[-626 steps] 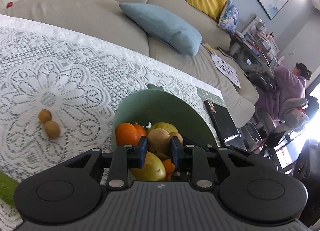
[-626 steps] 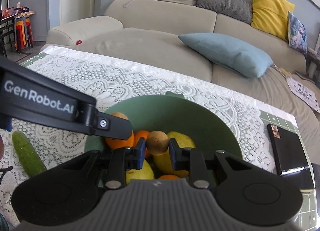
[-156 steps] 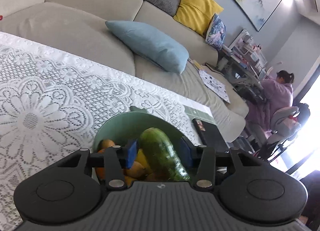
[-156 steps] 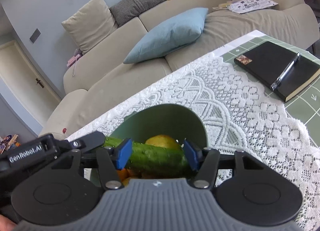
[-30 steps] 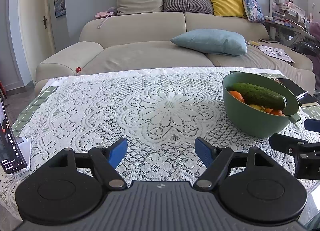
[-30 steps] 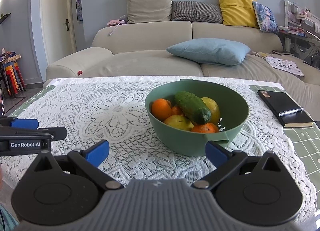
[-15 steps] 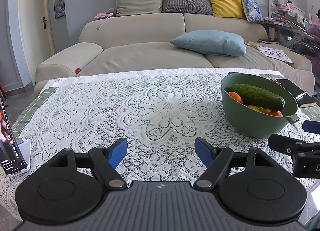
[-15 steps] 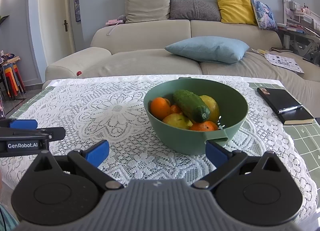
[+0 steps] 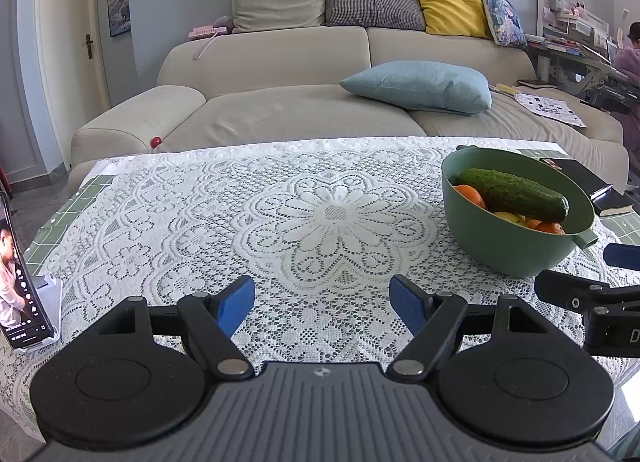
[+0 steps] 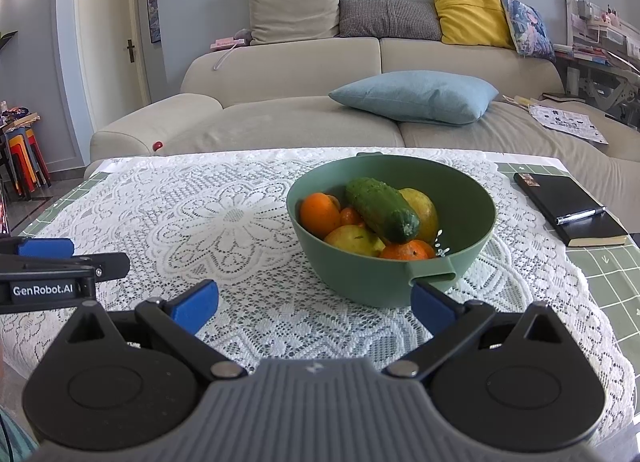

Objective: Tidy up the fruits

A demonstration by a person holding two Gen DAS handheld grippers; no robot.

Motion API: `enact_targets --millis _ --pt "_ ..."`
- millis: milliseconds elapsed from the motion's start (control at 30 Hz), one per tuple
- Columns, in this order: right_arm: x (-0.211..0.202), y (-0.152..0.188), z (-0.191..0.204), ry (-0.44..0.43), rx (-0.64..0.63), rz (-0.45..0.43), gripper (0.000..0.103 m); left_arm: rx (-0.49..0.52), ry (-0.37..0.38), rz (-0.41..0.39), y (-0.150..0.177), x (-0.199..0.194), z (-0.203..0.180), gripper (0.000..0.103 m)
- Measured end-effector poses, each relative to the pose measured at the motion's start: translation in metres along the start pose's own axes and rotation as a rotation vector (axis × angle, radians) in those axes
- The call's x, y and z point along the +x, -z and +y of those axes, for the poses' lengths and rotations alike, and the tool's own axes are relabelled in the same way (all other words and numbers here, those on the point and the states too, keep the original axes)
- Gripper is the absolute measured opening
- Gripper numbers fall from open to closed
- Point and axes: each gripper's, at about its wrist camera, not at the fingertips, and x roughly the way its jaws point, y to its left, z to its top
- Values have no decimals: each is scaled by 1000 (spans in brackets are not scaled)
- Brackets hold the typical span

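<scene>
White lace cloth (image 9: pixel 240 222) covers the surface. Far left, a phone on a white stand (image 9: pixel 16 294) at the edge. Left tongs (image 9: pixel 322 304) spread wide, blue pads empty, low over the lace. Right tongs (image 10: pixel 314 302) likewise wide apart, nothing held, just short of the round green plastic bowl (image 10: pixel 472 198). In the bowl: a dark green cucumber (image 10: pixel 380 208) lying on top of oranges (image 10: pixel 319 214) and yellow fruit (image 10: pixel 352 240). Far right, a black notebook with a pen (image 10: pixel 568 202).
</scene>
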Motion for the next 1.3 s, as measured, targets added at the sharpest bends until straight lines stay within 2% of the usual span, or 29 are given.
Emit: enact_targets --millis 1300 --pt "3 4 -2 3 13 13 99 -5 10 -10 -2 -3 -4 90"
